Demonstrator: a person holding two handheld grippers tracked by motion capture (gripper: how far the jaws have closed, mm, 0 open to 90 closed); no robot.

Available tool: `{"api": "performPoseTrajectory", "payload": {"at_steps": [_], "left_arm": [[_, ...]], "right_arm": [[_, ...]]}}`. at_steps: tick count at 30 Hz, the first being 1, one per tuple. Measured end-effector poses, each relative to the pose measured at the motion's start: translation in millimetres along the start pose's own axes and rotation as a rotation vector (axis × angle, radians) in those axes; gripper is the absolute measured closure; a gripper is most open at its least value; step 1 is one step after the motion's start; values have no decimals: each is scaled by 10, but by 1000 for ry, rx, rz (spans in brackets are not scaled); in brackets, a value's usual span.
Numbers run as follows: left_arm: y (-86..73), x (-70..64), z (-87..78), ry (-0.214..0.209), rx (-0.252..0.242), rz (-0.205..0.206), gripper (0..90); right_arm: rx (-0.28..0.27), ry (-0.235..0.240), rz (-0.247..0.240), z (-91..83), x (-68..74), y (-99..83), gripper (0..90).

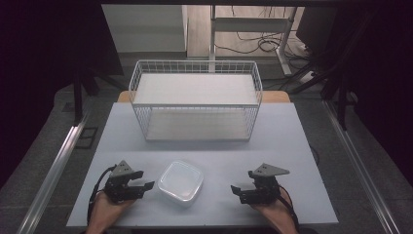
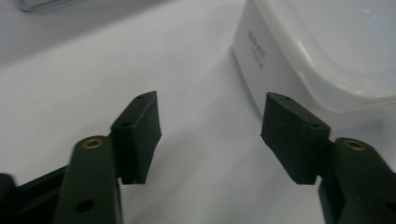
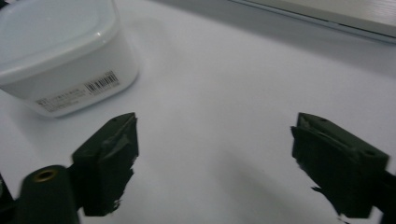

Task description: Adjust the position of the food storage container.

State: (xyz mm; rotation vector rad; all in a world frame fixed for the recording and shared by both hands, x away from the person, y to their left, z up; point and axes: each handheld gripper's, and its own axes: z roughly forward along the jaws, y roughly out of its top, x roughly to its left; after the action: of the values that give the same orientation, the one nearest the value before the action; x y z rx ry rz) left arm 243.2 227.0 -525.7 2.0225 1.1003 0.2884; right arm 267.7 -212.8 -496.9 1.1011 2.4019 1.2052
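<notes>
1. In the high view, a lidded white container [image 1: 181, 181] is seen on the near middle of the pale tabletop [image 1: 292, 146], between the left gripper [image 1: 144, 184] and the right gripper [image 1: 236, 190]. Both grippers are held low and turned inward; the left one is just beside the container, the right one well apart from it. A white wire basket [image 1: 195, 100] is set at the far side, with bare tabletop left between it and the container, so open room for a lift is judged ample.

2. In the left gripper view, the left gripper [image 2: 210, 119] is shown wide open with nothing between its jaws. The container [image 2: 327, 60] is placed to the right of the gap, its wall close to the right jaw. A square approach across the rim is judged best.

3. In the right gripper view, the right gripper [image 3: 215, 144] is likewise spread open and empty. The container [image 3: 60, 60] is seen far left, clear of the jaws; a barcode label [image 3: 77, 95] is carried on its wall.
</notes>
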Motion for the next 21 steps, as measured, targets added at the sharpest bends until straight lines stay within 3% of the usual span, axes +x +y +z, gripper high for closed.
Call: {"api": "performPoseTrajectory", "payload": {"at_steps": [2,5,8,11,16,21], "left_arm": [[35,-40,39,-44,3,-17,462],[67,-89,78,-64,16,-14,559],[85,-115,96,-78,18,-17,657],[85,-124,102,-98,13,-29,708],[102,-186,122,-128,7,-35,782],[123,-248,165,-160,14,-44,828]], "right_arm": [[-7,9,-2,6,26,26,211],[-11,41,-4,17,74,66,292],[5,102,14,58,123,92,362],[32,140,7,106,168,107,402],[65,167,-62,181,294,122,572],[88,176,-83,263,385,130,755]]}}
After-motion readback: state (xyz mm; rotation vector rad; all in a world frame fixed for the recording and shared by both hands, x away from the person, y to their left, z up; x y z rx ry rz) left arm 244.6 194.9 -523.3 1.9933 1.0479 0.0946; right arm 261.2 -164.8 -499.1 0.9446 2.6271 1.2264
